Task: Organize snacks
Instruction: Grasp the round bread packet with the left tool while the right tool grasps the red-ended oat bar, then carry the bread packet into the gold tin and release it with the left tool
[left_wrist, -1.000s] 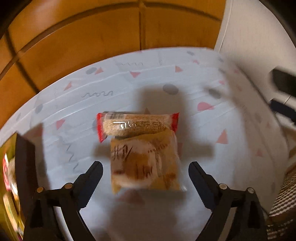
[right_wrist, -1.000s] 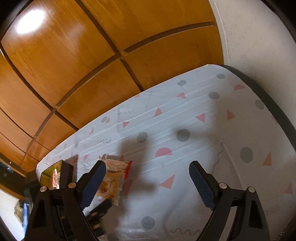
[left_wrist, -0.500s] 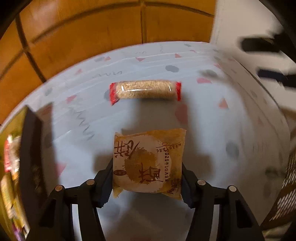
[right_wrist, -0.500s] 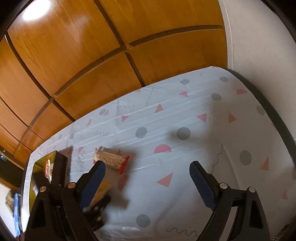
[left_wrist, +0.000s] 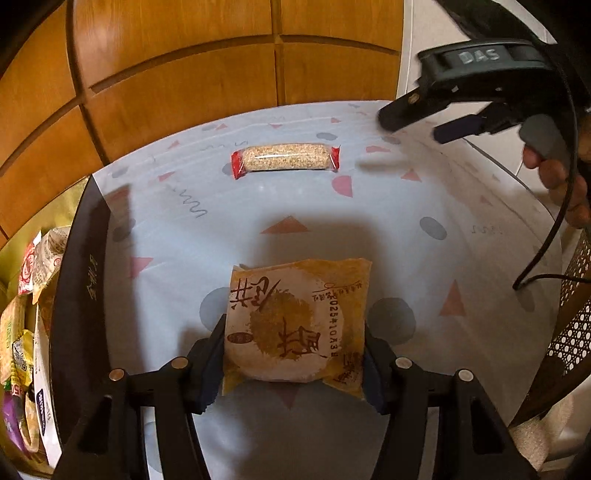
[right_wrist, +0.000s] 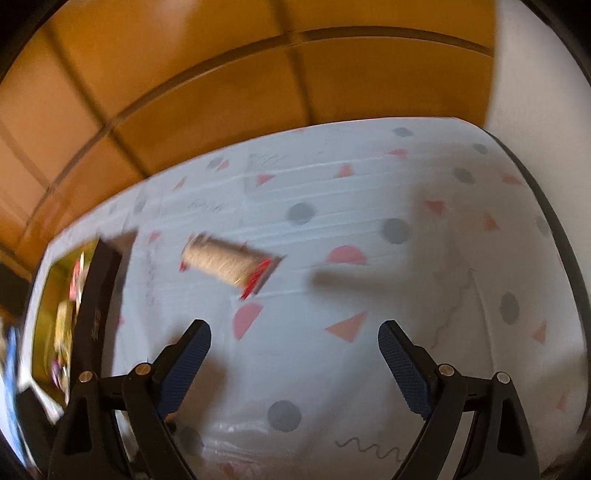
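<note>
gripping the yellow packet (left_wrist: 295, 325), left hand-held gripper (left_wrist: 293, 356) hides its edges; right hand-held gripper (right_wrist: 293, 363) wide.

Right wrist view motion-blurred; snack box (left_wrist: 70, 295) cut off by left edge, contents (left_wrist: 22, 332) unclear.

Left wrist view: fisheye mounted behind the left gripper (left_wrist: 293, 354), looking steeply down and forward along its fingers, close over the patterned tablecloth (left_wrist: 388, 229); wood panelling (left_wrist: 177, 92) fills the upper frame.

Right wrist view: same mounting behind the right gripper (right_wrist: 295, 358), also tilted down, close over the cloth, blurred.

Shared: the tablecloth, the panelling, the red-ended snack bar (left_wrist: 285, 158) (right_wrist: 225, 264), and the black box (left_wrist: 79, 295) (right_wrist: 96, 295) at left frame edge.
</note>
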